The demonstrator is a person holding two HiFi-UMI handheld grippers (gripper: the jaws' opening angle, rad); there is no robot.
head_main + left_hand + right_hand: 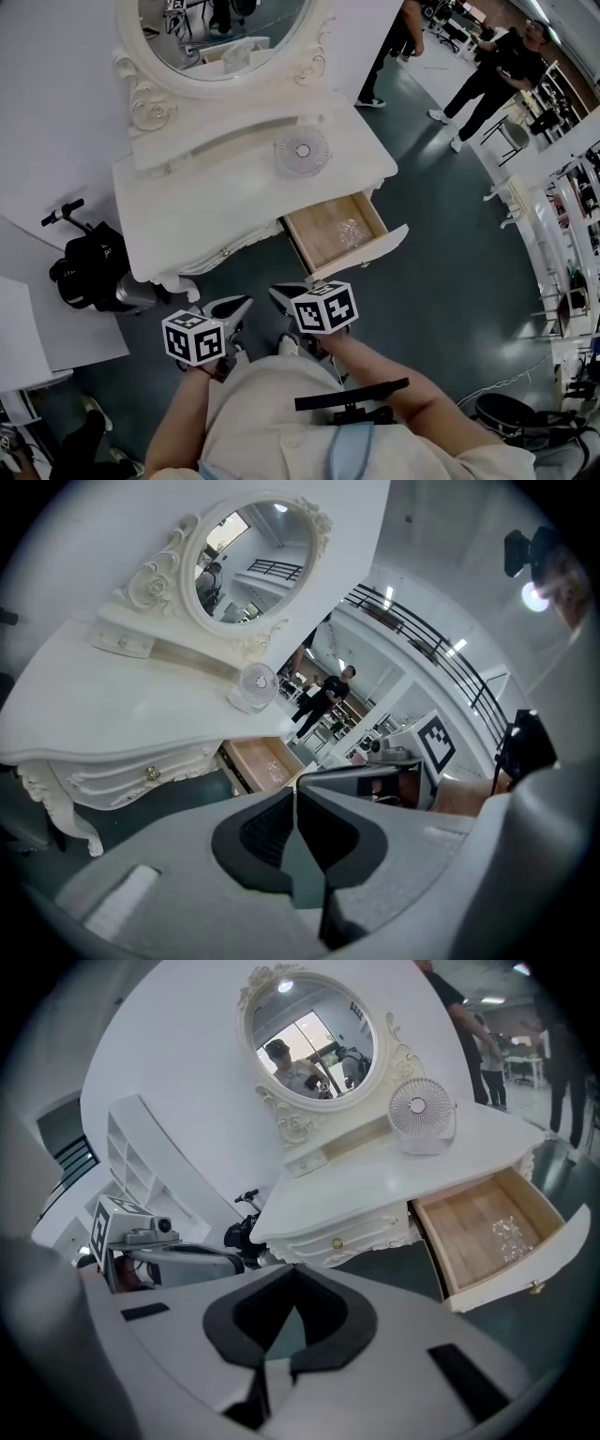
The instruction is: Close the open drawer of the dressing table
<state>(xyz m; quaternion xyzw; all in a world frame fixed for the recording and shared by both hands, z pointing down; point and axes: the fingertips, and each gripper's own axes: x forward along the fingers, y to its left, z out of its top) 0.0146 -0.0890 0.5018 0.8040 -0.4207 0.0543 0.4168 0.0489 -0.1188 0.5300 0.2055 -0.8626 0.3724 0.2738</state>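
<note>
We are holding the left claw [240,305] and right claw [283,296] pinched together, empty, short of the drawer [336,231] standing open beneath the bench [225,192], whose front probably needs pushing next.

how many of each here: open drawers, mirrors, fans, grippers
open drawer: 1
oval mirror: 1
small fan: 1
grippers, left gripper and right gripper: 2
total: 5
</note>
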